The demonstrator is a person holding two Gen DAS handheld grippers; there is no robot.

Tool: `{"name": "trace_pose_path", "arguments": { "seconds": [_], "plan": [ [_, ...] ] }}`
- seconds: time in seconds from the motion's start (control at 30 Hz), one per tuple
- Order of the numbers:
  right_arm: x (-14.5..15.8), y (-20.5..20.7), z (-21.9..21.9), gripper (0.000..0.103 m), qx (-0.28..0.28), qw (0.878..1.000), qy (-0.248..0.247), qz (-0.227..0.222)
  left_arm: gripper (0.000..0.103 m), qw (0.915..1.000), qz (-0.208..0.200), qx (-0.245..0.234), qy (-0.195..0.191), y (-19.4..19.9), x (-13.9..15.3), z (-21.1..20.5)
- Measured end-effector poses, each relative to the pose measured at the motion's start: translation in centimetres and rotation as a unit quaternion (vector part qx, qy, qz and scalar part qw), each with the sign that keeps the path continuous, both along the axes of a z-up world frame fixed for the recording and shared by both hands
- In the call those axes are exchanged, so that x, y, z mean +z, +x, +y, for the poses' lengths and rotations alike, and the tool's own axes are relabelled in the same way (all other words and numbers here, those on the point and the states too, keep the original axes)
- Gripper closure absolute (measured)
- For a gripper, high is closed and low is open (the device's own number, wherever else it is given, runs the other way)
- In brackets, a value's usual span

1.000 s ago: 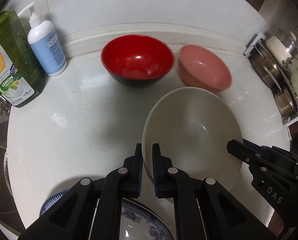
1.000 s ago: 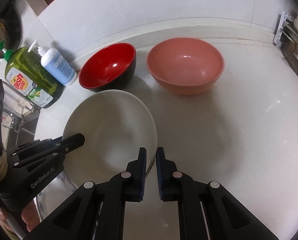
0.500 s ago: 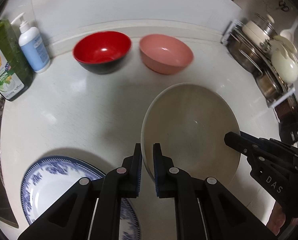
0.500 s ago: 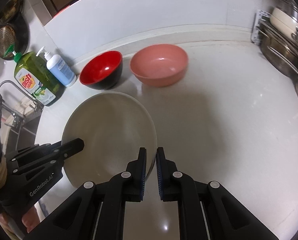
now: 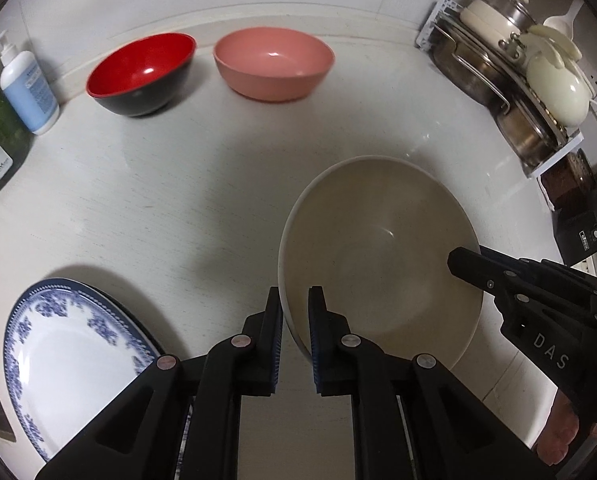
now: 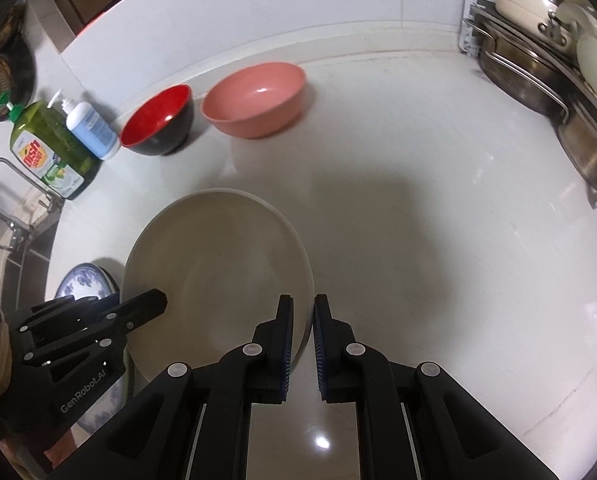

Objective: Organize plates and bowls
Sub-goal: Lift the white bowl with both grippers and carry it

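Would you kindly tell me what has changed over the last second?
Both tongs, left and right, carried the beige bowl away from the red bowl and pink bowl, uncovering the blue plate. Each grips the rim as before; other dishes stayed.

Big bowl [image 5: 378,256] at centre of counter [image 5: 158,208], left gripper [image 5: 295,344] on rim at 9 o'clock, right gripper [image 6: 303,344] on rim at 3. Two small bowls [image 5: 142,74] [image 5: 273,63] side by side at 12, against wall. Plate [image 5: 70,364] at 8. Bottles [image 6: 64,140] at 10. Pot rack [image 5: 514,84] at 2.
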State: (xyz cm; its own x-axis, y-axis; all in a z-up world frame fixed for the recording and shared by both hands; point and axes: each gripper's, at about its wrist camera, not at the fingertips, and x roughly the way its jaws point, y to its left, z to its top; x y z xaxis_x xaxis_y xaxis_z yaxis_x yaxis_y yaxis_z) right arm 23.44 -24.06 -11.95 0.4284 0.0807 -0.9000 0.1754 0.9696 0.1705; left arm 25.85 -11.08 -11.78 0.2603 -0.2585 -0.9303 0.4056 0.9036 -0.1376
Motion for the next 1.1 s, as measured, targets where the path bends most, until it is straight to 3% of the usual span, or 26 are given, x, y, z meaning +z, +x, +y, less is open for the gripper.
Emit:
{"name": "trace_pose_path", "arguments": {
  "seconds": [1.0,1.1],
  "plan": [
    [-2.5,-0.1,-3.0,0.090,0.017,0.999,0.009,0.033,0.089,0.9990,0.036,0.025,0.011,-0.5,-2.1,-2.1],
    [-2.4,-0.1,-2.9,0.090,0.014,0.999,0.012,0.031,0.083,0.9994,0.021,0.021,0.018,-0.6,-1.7,-2.0]
  ]
}}
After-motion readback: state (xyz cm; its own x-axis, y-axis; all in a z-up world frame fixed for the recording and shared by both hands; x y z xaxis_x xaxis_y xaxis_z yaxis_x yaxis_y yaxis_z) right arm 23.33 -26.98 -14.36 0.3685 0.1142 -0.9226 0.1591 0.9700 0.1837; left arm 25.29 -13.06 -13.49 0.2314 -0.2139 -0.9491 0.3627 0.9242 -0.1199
